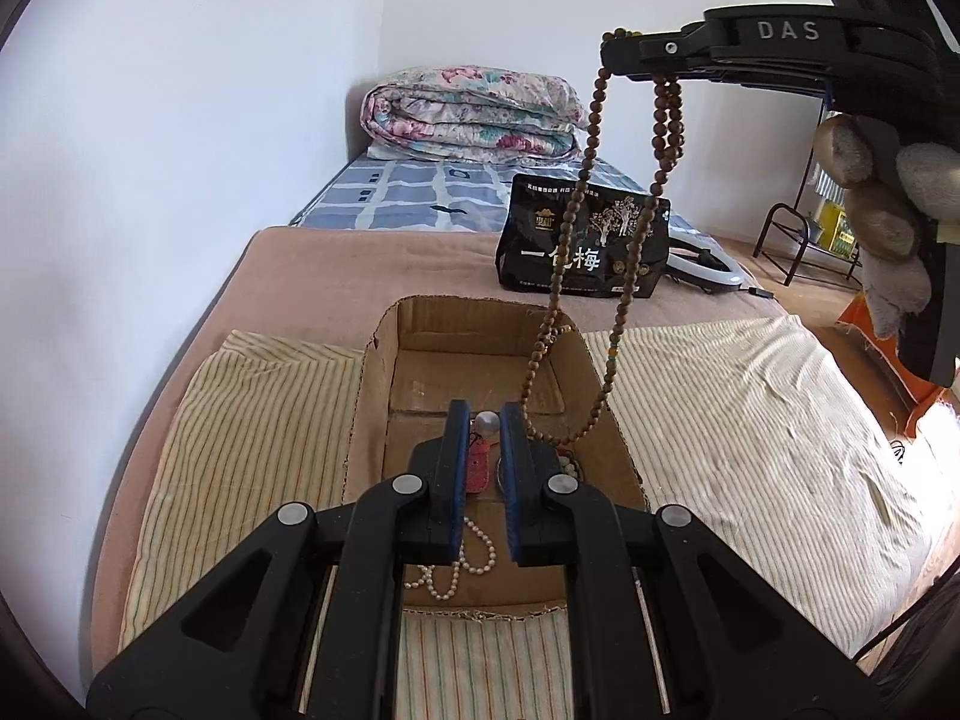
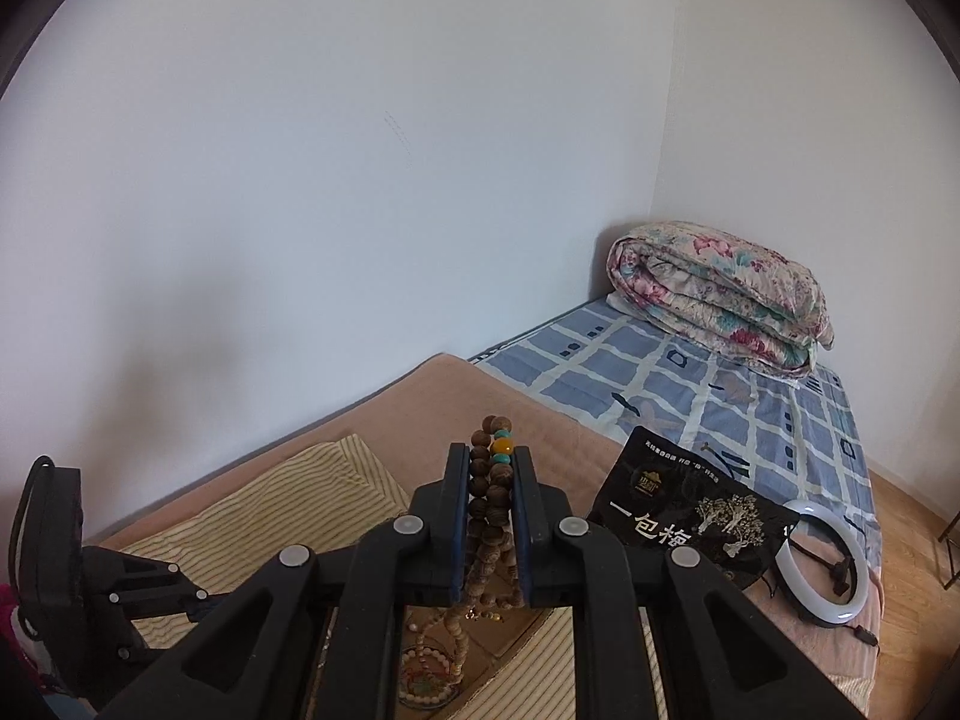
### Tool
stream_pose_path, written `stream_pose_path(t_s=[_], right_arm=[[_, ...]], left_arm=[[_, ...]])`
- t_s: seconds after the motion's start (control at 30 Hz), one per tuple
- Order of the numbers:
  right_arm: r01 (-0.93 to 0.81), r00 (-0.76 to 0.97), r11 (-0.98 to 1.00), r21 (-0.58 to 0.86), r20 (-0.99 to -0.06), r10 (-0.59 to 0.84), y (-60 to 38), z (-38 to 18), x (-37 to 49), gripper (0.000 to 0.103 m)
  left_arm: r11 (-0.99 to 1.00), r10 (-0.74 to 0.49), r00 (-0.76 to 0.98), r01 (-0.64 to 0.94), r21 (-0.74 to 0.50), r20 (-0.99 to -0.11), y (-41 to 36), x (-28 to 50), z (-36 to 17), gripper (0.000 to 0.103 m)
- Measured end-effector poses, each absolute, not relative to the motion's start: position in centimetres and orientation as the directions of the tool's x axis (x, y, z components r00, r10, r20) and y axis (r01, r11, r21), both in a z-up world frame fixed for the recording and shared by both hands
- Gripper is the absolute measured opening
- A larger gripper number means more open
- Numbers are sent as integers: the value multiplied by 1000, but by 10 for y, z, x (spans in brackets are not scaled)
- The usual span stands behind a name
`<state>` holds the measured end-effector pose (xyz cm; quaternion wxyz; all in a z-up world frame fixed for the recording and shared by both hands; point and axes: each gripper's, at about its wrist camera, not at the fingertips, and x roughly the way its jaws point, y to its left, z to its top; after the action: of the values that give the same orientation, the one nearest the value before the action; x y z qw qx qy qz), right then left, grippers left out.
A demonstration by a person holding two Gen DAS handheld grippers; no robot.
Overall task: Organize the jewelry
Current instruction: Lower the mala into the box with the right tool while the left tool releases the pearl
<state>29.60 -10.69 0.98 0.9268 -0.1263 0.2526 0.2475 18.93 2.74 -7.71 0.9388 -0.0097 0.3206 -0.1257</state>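
A shallow cardboard box lies on a striped cloth on the bed. In it lie a white pearl strand, a red tag piece and a silver ball. My left gripper hovers over the box with its jaws slightly apart, holding nothing. My right gripper is shut on a long brown wooden bead necklace with an amber and a teal bead. In the left wrist view the right gripper is high up and the necklace hangs down into the box.
A black snack bag and a white ring light lie on the brown blanket beyond the box. A folded floral quilt sits at the bed's far end by the wall. A black metal rack stands on the floor.
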Motion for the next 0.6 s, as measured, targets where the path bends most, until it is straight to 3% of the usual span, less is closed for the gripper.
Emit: stream_pose_path(t_s=[0.6], right_arm=[[-500, 644, 865, 39, -651, 401, -115, -79, 340, 11]], left_arm=[[970, -231, 719, 222, -99, -655, 18, 205, -111, 8]])
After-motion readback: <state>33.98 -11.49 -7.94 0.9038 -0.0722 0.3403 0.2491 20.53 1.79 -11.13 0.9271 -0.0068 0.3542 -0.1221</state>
